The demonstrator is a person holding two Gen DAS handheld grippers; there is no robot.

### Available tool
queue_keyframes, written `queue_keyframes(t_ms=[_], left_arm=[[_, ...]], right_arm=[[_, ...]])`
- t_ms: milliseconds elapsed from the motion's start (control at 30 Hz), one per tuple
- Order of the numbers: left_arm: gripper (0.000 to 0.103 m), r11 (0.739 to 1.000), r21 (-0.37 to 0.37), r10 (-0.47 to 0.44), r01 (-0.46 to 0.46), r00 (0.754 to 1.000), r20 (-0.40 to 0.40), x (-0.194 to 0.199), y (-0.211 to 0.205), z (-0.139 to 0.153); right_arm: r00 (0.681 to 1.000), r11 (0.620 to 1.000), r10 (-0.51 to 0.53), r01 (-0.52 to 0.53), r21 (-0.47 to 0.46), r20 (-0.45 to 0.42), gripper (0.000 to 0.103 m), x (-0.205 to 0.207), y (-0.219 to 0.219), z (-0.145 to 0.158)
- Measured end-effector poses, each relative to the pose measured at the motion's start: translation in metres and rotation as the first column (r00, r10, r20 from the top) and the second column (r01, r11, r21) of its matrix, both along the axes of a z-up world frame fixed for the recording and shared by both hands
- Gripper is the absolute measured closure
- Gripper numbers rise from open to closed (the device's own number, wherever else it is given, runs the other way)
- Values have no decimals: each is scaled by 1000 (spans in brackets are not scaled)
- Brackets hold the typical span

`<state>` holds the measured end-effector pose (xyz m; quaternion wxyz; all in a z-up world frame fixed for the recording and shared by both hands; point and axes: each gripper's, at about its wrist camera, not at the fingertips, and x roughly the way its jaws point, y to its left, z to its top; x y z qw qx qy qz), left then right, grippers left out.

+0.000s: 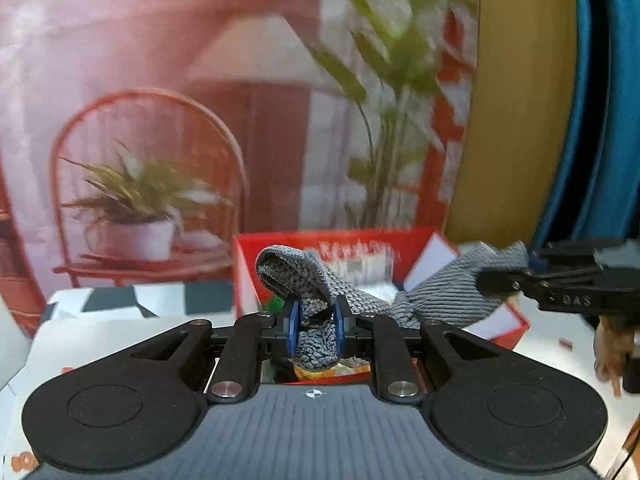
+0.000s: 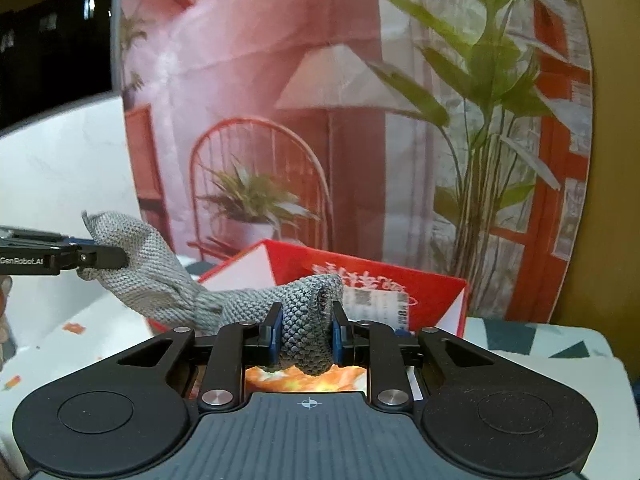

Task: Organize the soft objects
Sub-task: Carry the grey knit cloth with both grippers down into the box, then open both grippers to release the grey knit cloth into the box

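A grey knitted cloth (image 1: 440, 292) hangs stretched between both grippers above a red cardboard box (image 1: 248, 276). My left gripper (image 1: 316, 330) is shut on one bunched end of the cloth, which sits pinched between the blue pads. The right gripper (image 1: 500, 280) shows at the right edge, clamping the other end. In the right wrist view my right gripper (image 2: 306, 338) is shut on a folded end of the grey knitted cloth (image 2: 160, 280). There the left gripper (image 2: 116, 258) grips the far corner at the left. The red cardboard box (image 2: 436, 292) stands open just behind.
A printed backdrop (image 2: 320, 120) with a red chair, lamp and plants stands behind the box. A white table (image 2: 60, 340) carries a black and white patterned mat (image 1: 120, 300). Yellow and blue upright panels (image 1: 520, 120) stand at the right. Orange printed packaging (image 2: 304, 380) lies in the box.
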<state>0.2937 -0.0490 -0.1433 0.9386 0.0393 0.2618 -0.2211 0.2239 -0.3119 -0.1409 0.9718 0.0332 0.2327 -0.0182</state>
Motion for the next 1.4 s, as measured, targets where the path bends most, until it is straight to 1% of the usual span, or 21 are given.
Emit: queue_keyframes(t_ms=[100,200,333,467,633,700,767,800,833,900,967,1000,1033,1133,1200,1300,1400], left_arm=[[84,999,44,-11,14,998,-68,27,-17,-14],[84,997,73,-19,28,992,-123,43,-30,-30],[84,994,98,-29,46,986,-167,58,-40,-48],[84,990,122,-44,68,980,-194,61,-47,-59],[84,987,142,-43,72,979,-198,63,-53,-66],[81,987,146,-43,72,981,-189,62,-53,-65],[74,988,140,-44,69,984,-174,61,-49,-63],[64,988,138,-40,64,985,-168,60,-46,-61],[52,989,133,-36,57,986,-160,59,-44,-59],[41,993,114,-27,42,990,-137,55,-38,-53],[37,995,96,-27,38,993,-112,50,-31,-46],[35,995,91,-24,33,995,-97,46,-28,-41],[32,996,86,-24,31,997,-80,42,-24,-37],[25,997,72,-24,26,999,-38,25,-13,-27],[24,998,55,-20,21,1000,-21,11,-4,-22],[22,1000,25,-8,8,1000,-12,-12,12,-21],[20,1000,4,8,-8,1000,-22,-35,26,-28]], right_arm=[[996,1000,-10,10,-1,-89,82,23,-6,-13],[987,1000,-21,21,2,-157,82,38,-8,-30],[973,999,-31,33,6,-228,82,50,-8,-51],[967,999,-36,38,1,-253,82,56,-10,-59],[962,999,-46,50,8,-269,82,57,-13,-62],[962,998,-56,60,4,-266,81,56,-15,-62],[964,997,-73,73,-9,-255,76,53,-16,-61],[966,997,-83,80,-22,-245,74,51,-15,-60],[968,996,-93,86,-37,-234,71,49,-15,-59],[972,993,-114,103,-64,-204,68,44,-14,-56],[977,989,-135,123,-78,-168,57,37,-13,-52],[979,989,-139,129,-78,-146,54,33,-13,-49],[982,988,-143,133,-78,-125,47,29,-12,-46],[989,989,-133,129,-70,-67,44,13,-7,-37],[992,991,-119,116,-60,-36,42,2,-2,-32],[996,994,-93,93,-54,1,40,-19,10,-30],[997,996,-72,72,-43,15,40,-41,23,-35]])
